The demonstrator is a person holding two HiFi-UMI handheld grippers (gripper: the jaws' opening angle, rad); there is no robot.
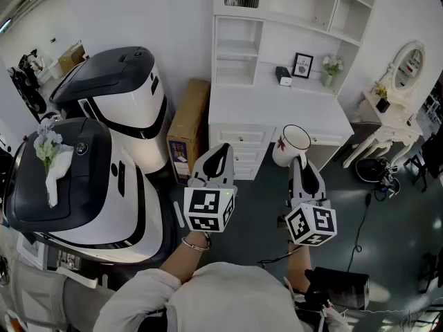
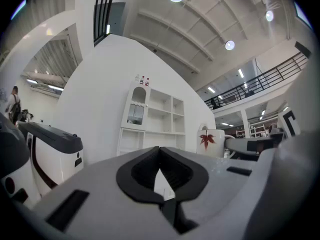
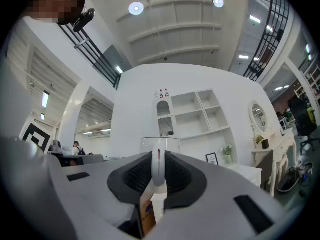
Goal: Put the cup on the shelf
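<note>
Pale-sleeved shoulders [image 1: 221,299] of the person fill the near edge of the head view, both arms extended forward, each with a marker-cubed tool. Two large white-and-black machines [image 1: 118,99] crowd the left of the room. The nearer one carries a sprig of pale blue flowers [image 1: 47,144] and a white cloth. At the far side stands a white shelf unit [image 1: 239,47] of open compartments, rising from a white surface [image 1: 277,109] with drawers below. A cardboard box [image 1: 188,126] stands on end between the far machine and the drawers. At far right, a white dressing table with an oval mirror [image 1: 410,66] stands on the dark floor [image 1: 387,220].

The left tool [image 1: 221,151] [image 2: 159,150] has its jaws pressed together at the tips with nothing between them, and is held just left of the right tool [image 1: 299,162] [image 3: 158,169]. That one is pinching the handle of the cup [image 1: 292,144] [image 2: 212,141] [image 3: 160,144], the white loop standing upright between its dark pads [image 3: 132,176]. White with a red maple leaf on its side, the cup is raised in front of the drawers at the near right part of the surface. It appears to hang clear of the surface, though the steep angle makes that hard to judge. On the shelf unit's lowest open level, directly on the surface, sit a framed picture [image 1: 302,65], a small vase of greenery [image 1: 331,68] and a small dark object [image 1: 282,72].
</note>
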